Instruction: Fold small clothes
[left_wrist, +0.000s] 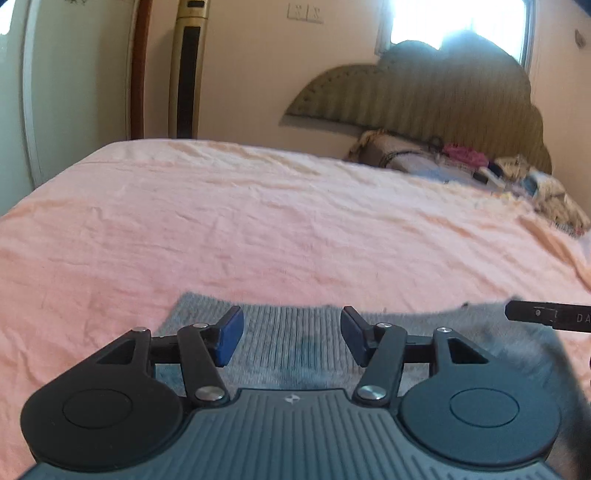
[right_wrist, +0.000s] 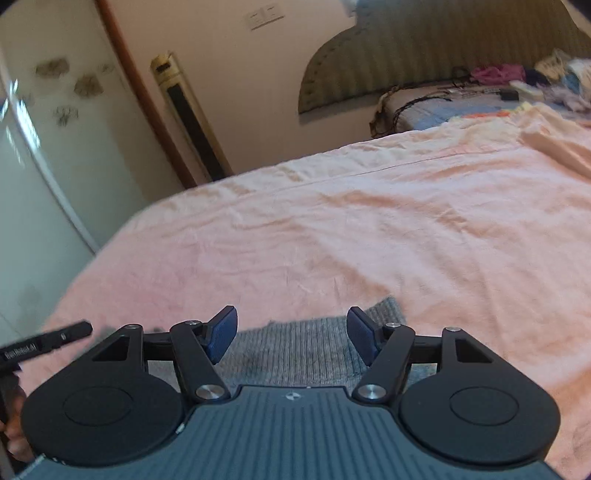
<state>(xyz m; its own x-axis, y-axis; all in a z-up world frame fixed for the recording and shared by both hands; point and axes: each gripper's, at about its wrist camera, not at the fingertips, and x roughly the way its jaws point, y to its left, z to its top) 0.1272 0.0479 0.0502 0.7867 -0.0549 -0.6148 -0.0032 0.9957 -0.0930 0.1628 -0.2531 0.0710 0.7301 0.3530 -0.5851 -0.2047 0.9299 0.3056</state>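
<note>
A small grey ribbed knit garment (left_wrist: 291, 343) lies flat on the pink bed sheet (left_wrist: 258, 221). My left gripper (left_wrist: 291, 338) is open, its blue pads spread above the garment's near left part. My right gripper (right_wrist: 291, 338) is open above the garment's right end (right_wrist: 295, 354), whose corner shows just past the right pad. Each gripper's tip shows in the other view: the right one at the right edge (left_wrist: 546, 317), the left one at the left edge (right_wrist: 48, 341). Neither holds cloth.
The pink sheet (right_wrist: 369, 229) covers the whole bed. A heap of clothes and bedding (left_wrist: 461, 166) lies by the padded headboard (left_wrist: 424, 96) at the far right. A tall gold tower unit (left_wrist: 186, 66) and a wardrobe door (left_wrist: 22, 92) stand past the bed's left edge.
</note>
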